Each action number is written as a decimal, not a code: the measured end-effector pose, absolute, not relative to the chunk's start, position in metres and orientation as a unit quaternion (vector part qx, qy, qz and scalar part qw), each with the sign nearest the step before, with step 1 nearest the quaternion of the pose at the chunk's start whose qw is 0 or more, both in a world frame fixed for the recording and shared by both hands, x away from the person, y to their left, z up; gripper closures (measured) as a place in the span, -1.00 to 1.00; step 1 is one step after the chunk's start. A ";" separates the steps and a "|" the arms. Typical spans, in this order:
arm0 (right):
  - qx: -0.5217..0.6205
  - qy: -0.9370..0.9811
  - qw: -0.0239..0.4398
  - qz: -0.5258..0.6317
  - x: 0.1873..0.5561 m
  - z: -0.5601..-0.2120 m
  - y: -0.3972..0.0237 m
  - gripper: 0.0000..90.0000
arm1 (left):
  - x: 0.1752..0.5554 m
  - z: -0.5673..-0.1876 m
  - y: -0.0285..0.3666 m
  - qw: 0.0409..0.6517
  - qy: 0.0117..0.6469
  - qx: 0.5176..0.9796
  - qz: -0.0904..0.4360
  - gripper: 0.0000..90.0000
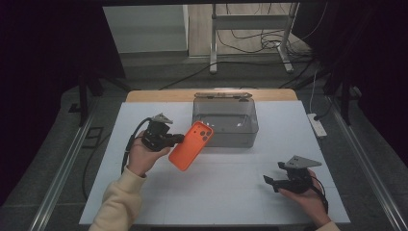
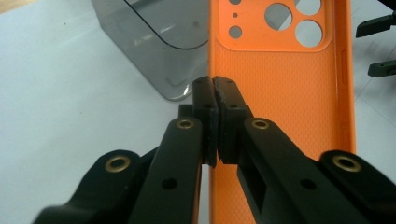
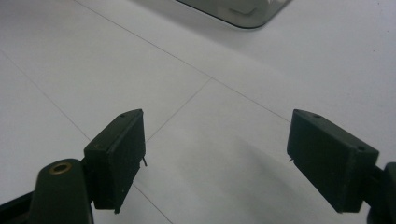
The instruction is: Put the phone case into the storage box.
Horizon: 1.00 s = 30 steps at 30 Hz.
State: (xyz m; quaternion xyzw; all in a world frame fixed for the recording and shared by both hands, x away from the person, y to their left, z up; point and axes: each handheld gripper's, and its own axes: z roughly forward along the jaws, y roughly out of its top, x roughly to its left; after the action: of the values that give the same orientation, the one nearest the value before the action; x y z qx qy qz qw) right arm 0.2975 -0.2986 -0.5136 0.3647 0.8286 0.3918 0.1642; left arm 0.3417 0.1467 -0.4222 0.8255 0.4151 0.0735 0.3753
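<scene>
Orange phone case lifted, not yet placed

The left gripper (image 1: 177, 139) has its jaws closed on the edge of the orange phone case (image 1: 191, 145), held above the table's middle, just before the grey box (image 1: 225, 120). The right gripper (image 1: 270, 182) rests wide open near the front right corner.

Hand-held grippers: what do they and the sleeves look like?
Both are black plastic. The left hand-held gripper and the right hand-held gripper each carry a grey three-cornered plate on top and trail a black cable. The arms have brass-coloured rivets, and the right one's pads are blocky rectangles. Cream sleeve on the left forearm.
</scene>
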 end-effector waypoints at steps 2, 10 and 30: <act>0.364 0.828 0.165 0.394 0.297 -0.513 -0.298 -0.56 | 0.342 -0.424 0.145 0.375 0.414 0.826 0.072 0.96; 0.363 0.828 0.167 0.393 0.297 -0.513 -0.298 -0.56 | 0.343 -0.428 0.136 0.374 0.408 0.831 0.064 0.96; 0.362 0.828 0.169 0.393 0.297 -0.513 -0.297 -0.56 | 0.343 -0.434 0.121 0.373 0.396 0.838 0.055 0.96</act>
State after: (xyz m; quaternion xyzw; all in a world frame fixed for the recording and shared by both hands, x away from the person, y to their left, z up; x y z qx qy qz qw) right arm 0.2968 -0.2970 -0.5126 0.3617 0.8283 0.3930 0.1692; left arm 0.3431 0.1209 -0.4340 0.8376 0.3955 0.0547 0.3727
